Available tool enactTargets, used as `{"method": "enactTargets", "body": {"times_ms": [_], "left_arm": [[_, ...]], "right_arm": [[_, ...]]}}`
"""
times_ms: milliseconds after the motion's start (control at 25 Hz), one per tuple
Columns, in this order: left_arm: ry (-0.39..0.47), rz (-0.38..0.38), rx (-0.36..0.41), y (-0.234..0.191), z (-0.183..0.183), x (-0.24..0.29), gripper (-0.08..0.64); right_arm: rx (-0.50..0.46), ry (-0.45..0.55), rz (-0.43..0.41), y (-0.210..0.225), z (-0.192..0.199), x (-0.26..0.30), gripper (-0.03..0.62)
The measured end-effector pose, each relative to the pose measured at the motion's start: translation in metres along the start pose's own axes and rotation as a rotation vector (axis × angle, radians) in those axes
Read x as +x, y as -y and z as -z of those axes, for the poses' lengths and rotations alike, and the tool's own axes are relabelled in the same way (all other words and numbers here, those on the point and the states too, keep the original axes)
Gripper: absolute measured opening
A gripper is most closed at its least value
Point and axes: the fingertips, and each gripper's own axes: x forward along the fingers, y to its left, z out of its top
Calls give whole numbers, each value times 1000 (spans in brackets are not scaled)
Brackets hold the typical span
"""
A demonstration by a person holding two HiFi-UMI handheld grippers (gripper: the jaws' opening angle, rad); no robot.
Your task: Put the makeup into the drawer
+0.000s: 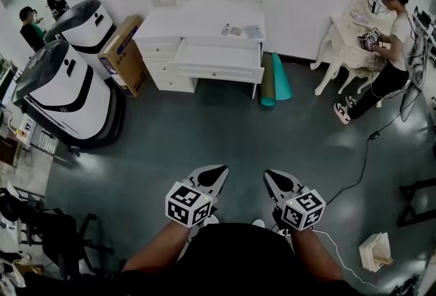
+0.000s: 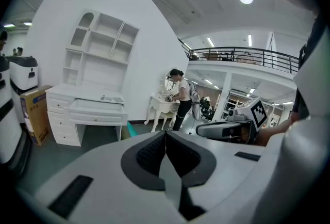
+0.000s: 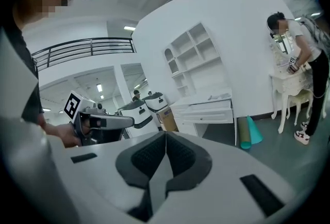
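Observation:
A white desk (image 1: 204, 22) stands far ahead against the wall, its wide drawer (image 1: 219, 58) pulled open. Small makeup items (image 1: 236, 31) lie on the desk top. Both grippers are held low in front of me, well short of the desk, side by side over the grey floor. My left gripper (image 1: 218, 172) is shut with nothing in it, its dark pads (image 2: 149, 153) meeting. My right gripper (image 1: 270, 176) is also shut and empty. The desk with its open drawer (image 2: 98, 109) shows small in the left gripper view, and the same drawer (image 3: 210, 113) in the right gripper view.
Two large white-and-black machines (image 1: 65, 86) and a cardboard box (image 1: 124, 52) stand left of the desk. Rolled mats (image 1: 274, 80) lean at its right. A person (image 1: 385, 49) works at a white dressing table (image 1: 344, 35). A cable (image 1: 361, 168) and a small white object (image 1: 375, 250) lie on the floor.

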Motion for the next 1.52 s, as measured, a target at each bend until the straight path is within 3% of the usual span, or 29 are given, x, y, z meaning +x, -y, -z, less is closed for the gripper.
{"method": "enactTargets", "body": {"times_ms": [320,680,960,1120,1320,1520], "left_arm": [[-6,13,-6,-20,5,-11,11],[-33,47,42,-48,14,-39,11],[-49,56,37,-71,26,-56,11],[-44,57,22,-82,25,-57,11],[-19,82,-51,-91,24,-51,11],[-18,35,-2,-106,13,-35,11]], "right_arm": [[-70,-17,-1,-19,2,20,28],[-72,-24,17,-51,8,54,28],[-59,-30,27,-73,18,74,28],[-54,-34,41,-69,18,78,28],[-21,-34,50,-56,17,84,28],[-15,-30,43,-30,7,100,28]]}}
